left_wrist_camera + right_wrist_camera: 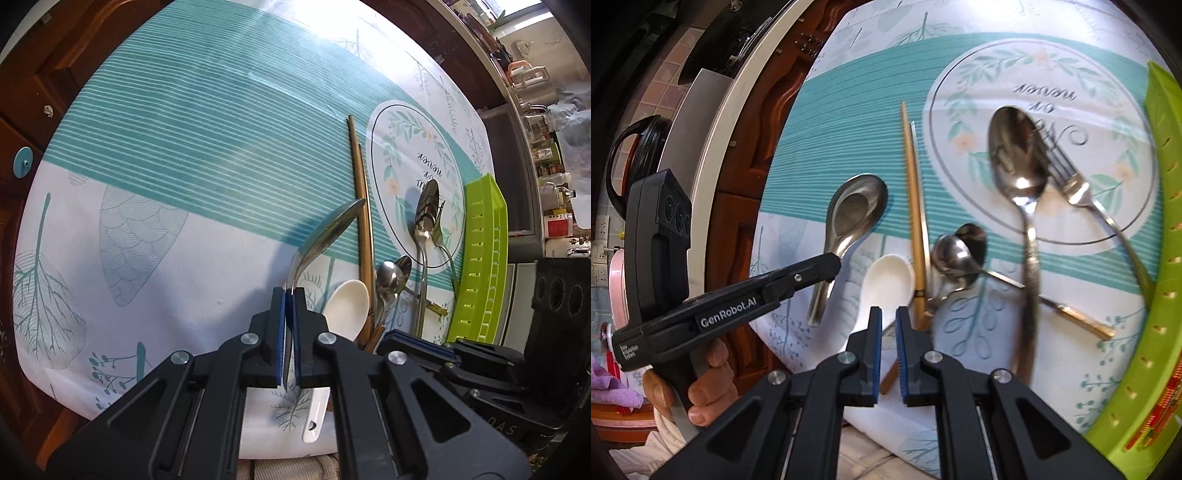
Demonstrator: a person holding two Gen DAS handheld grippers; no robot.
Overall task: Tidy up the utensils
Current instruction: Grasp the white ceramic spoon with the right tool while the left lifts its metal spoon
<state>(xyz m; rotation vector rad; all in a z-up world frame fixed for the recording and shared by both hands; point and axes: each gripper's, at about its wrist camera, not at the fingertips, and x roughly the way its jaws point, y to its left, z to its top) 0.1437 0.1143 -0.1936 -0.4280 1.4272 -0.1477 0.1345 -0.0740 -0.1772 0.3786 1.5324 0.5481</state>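
Note:
My left gripper [289, 295] is shut on the handle of a steel soup spoon [332, 225], whose bowl tilts up over the tablecloth. The right wrist view shows that same left gripper [833, 264] clamping the soup spoon [858, 206] mid-handle. My right gripper [888, 314] hovers over the white ceramic spoon [890, 280]. Its jaws are almost together with nothing between them. On the cloth lie a pair of chopsticks [916, 206], two small spoons [956, 251], a large spoon [1019, 158] and a fork [1075, 184].
A green slotted tray [1160, 258] stands along the right side of the table. A gold-handled utensil [1082, 317] lies near it. A hand [709, 384] holds the left gripper's grip. Dark wooden furniture [55, 55] borders the table at the left.

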